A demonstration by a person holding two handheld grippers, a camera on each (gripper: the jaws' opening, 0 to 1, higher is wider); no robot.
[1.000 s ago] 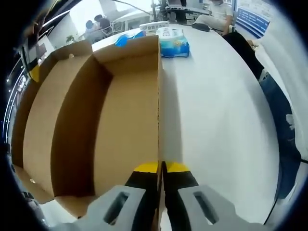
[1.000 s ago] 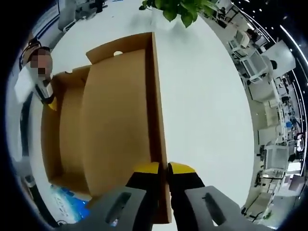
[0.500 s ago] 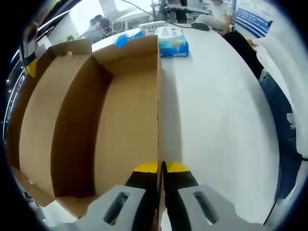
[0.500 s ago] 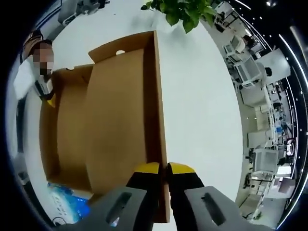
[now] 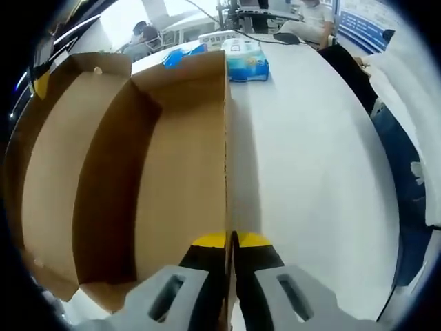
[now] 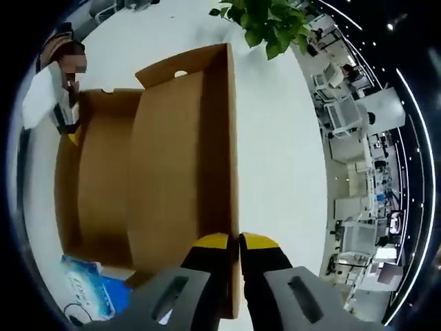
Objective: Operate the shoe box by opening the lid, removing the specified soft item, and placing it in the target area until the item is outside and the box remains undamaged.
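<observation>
White table [image 5: 310,158] carries everything, open-plan office behind it; we place everything below off the shoe box.

Shoe box [image 5: 172,179] is the biggest item, brown cardboard, open side toward us in both views. Lid [image 5: 48,158] reads as the panel on the far side of the cavity from the left gripper's wall, but base versus lid is a judgement, not certain. Cavity looks bare in both views; we see no soft item inside.

Tissue pack [image 5: 248,61], blue and white, sits on the table just past the box's far end wall in the left gripper view; in the right gripper view it's beside the near corner [image 6: 86,293]. Likely the soft item, already outside, if so.

Potted plant [image 6: 258,24] stands beyond the box's far end in the right gripper view.

Left gripper [image 5: 230,241]: jaws closed down to a sliver, pinching the box's side wall edge. Right gripper [image 6: 234,241]: same, clamped on the wall edge from the opposite end.

Step in hand, our read: swinging the panel fully open. To do it well, we move both ends together, rotate about the fold, no twisting, light clamp so the cardboard edge doesn't crease or tear.
</observation>
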